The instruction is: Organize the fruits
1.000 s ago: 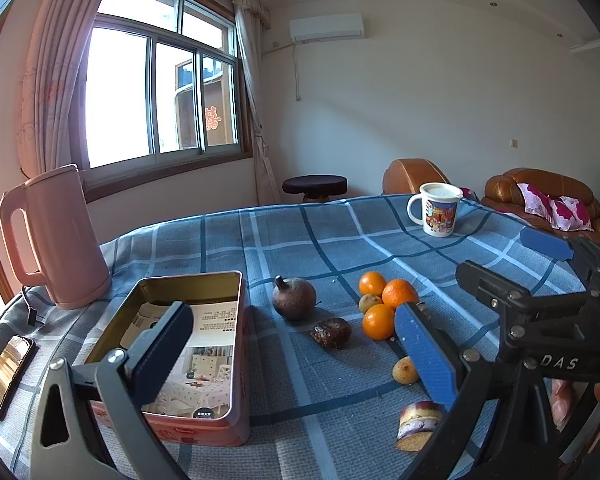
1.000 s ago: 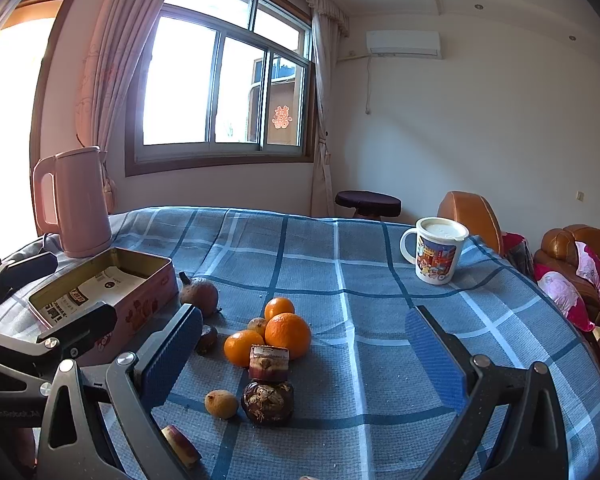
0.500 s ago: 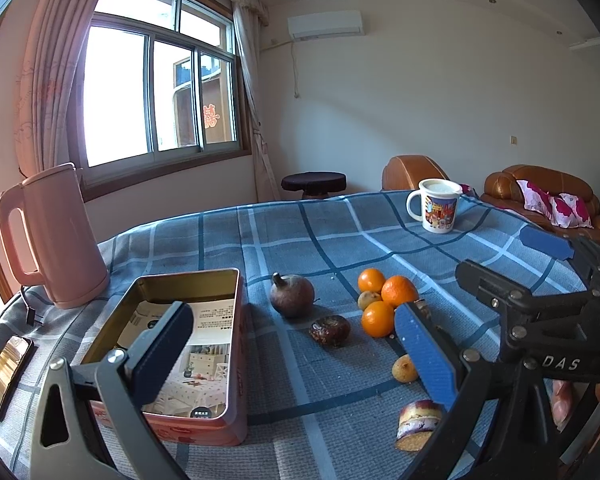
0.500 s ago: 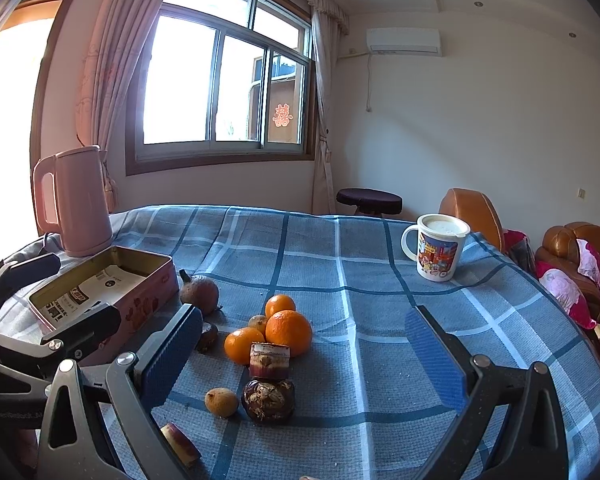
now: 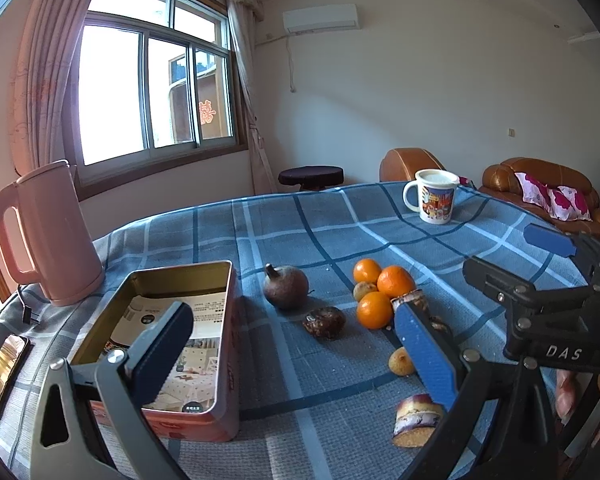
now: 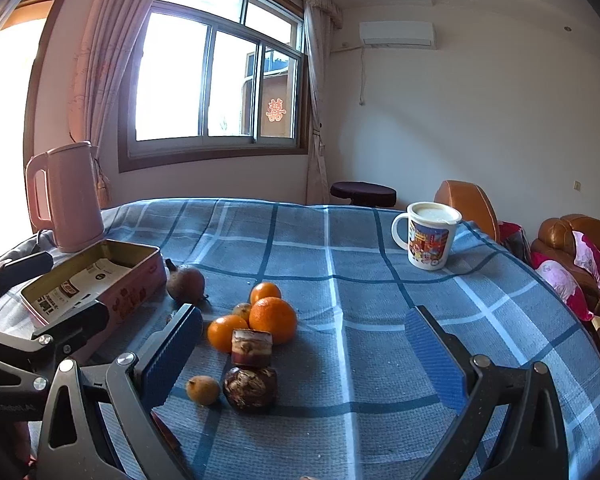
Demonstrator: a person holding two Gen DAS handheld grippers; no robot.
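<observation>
Between the left gripper's [image 5: 296, 344] jaws lie the fruits [image 5: 374, 292]; the tin [image 5: 220, 360] sits behind its left jaw, the mug [image 5: 434, 196] far ahead.

glossy metal tin [image 5: 204, 276], woven tablecloth [image 5: 300, 232]

The left gripper [image 5: 296, 352] is held level and low over the worktop, its two blue-padded fingers [image 5: 424, 350] spread wide with nothing between them. The right gripper [image 6: 312, 364] sits just to its right at much the same height, fingers [image 6: 434, 356] equally wide apart and gripping nothing. In the left wrist view, the person's fingertips show beneath the right gripper's black frame.
</observation>
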